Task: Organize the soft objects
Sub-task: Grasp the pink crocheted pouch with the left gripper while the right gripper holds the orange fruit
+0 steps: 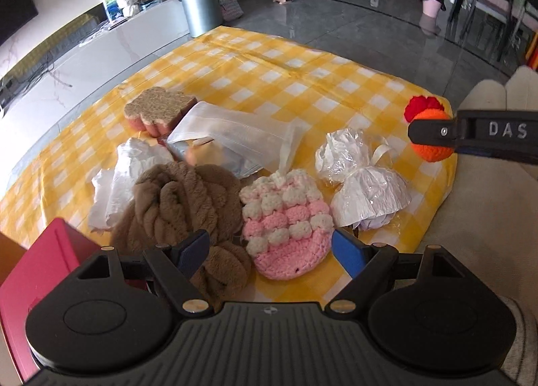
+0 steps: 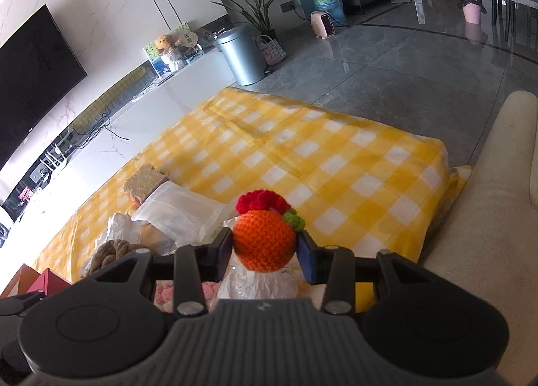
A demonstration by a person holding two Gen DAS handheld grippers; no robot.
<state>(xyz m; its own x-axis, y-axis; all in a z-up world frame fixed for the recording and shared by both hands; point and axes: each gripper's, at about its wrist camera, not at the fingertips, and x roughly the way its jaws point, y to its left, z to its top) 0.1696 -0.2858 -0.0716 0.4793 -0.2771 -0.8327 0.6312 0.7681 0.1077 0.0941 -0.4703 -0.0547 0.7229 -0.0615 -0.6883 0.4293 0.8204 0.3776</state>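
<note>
My right gripper (image 2: 265,244) is shut on an orange crocheted ball (image 2: 264,239) with a red tuft and a green leaf, held above the yellow checked cloth (image 2: 336,164); it also shows at the right of the left wrist view (image 1: 432,132). My left gripper (image 1: 270,253) is open and empty, low over a pink and white crocheted pouch (image 1: 285,221) and a brown knotted plush (image 1: 181,204). Behind them lie a white mesh bag (image 1: 232,133), crumpled clear plastic bags (image 1: 363,184), white plastic (image 1: 124,177) and a toast-shaped sponge (image 1: 158,110).
A red box (image 1: 37,271) stands at the near left of the cloth. A beige sofa (image 2: 487,218) borders the right side. A metal bin (image 1: 201,6) and a low white cabinet (image 1: 84,60) stand beyond the cloth on the grey floor.
</note>
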